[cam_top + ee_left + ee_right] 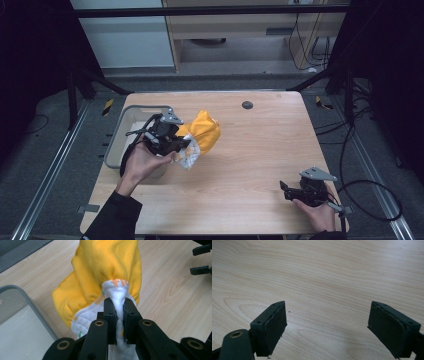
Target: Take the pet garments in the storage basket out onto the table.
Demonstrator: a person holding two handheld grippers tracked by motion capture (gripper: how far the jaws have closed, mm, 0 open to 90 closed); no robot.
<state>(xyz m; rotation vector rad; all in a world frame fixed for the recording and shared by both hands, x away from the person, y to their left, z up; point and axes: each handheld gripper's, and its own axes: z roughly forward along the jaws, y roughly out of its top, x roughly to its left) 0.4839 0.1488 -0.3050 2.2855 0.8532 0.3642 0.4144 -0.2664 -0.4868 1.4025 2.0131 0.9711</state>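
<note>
— Where is the cloth right now?

— My left gripper (119,312) pinches the white quilted edge of the soft yellow-and-white fabric cloth (204,134); its jaws are pressed together on a bunched fold. The cloth hangs just beside the grey rectangular plastic bin (126,131), on the side away from the tabletop's edge. From above I cannot tell whether its yellow end touches the light wooden tabletop (260,150) or hangs clear of it.

— And your other one?

— My right gripper (286,190) rests low over the tabletop, well apart from the bin, jaws spread wide with nothing between them.

— What does the step need, in your view?

— I judge I'm carrying the cloth to the bin. The pinch takes only a narrow fold of the white hem, so I should move smoothly; a jerk could pull the fold free. I'd lift enough for the trailing yellow part to pass over the bin's rim rather than snag on it, centre the bulk above the bin's pale floor, then lower before spreading the jaws.

— Does the right one help?

— Only if a corner drapes over the rim; then it could tuck it in.
</note>
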